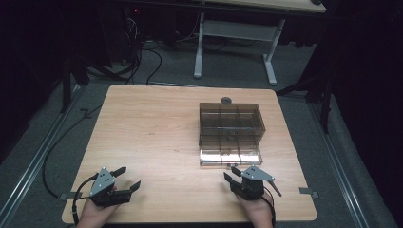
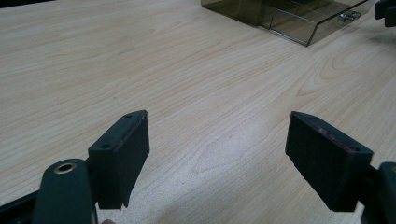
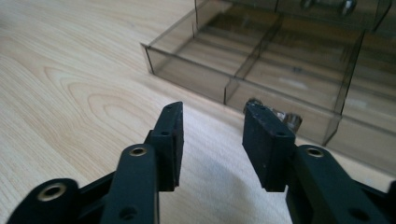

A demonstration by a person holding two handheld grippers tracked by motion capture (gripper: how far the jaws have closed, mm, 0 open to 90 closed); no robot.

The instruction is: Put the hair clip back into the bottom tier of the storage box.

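A smoky see-through compartment box (image 1: 231, 124) stands right of the table's middle. Its shallow drawer (image 1: 230, 156) is pulled out toward me. A small metal knob (image 3: 288, 120) sits on the drawer front (image 3: 187, 72). My right gripper (image 1: 231, 172) rests just in front of that knob, and its jaws (image 3: 214, 109) are open by a narrow gap with nothing between them. At the table's near left, far from the box, my left gripper (image 1: 129, 177) is held wide open (image 2: 217, 119) over bare wood. The box's corner (image 2: 289, 18) shows at the top right of the left gripper view.
A small dark round object (image 1: 226, 100) lies just behind the box. The wooden table (image 1: 147, 128) ends close behind both hands. Beyond it are a white desk frame (image 1: 235, 42) and cables on the floor (image 1: 142, 61).
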